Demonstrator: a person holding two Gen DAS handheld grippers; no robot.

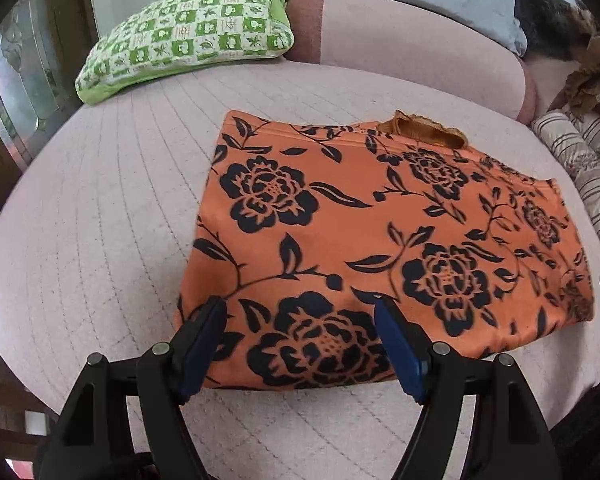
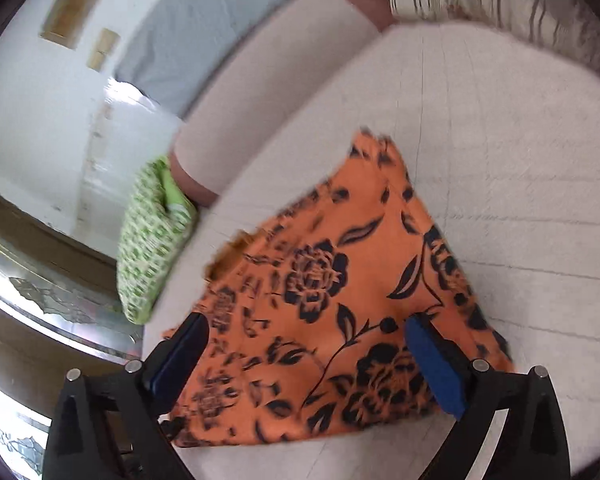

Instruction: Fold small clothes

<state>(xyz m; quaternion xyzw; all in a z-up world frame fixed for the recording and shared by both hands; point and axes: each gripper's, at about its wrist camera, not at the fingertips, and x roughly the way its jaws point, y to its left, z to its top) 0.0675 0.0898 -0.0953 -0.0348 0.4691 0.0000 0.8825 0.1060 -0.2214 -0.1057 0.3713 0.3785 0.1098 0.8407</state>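
— Between your left gripper's spread jaws?
— Folded orange floral garment, flat on the pink quilted bed.
— And your right gripper?
— Released too, straddling the same cloth; green pillow lies beyond.

Right gripper jaws apart over folded orange floral garment; view blurred.

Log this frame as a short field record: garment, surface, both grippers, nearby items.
garment: orange floral garment, folded into a rough rectangle, lying flat
surface: pink quilted bed cover
left gripper: open, fingers spread over the garment's near edge, gripping nothing
right gripper: open, above the garment, view blurred
nearby: green checked pillow beyond the garment, apart from it; striped bedding at the right
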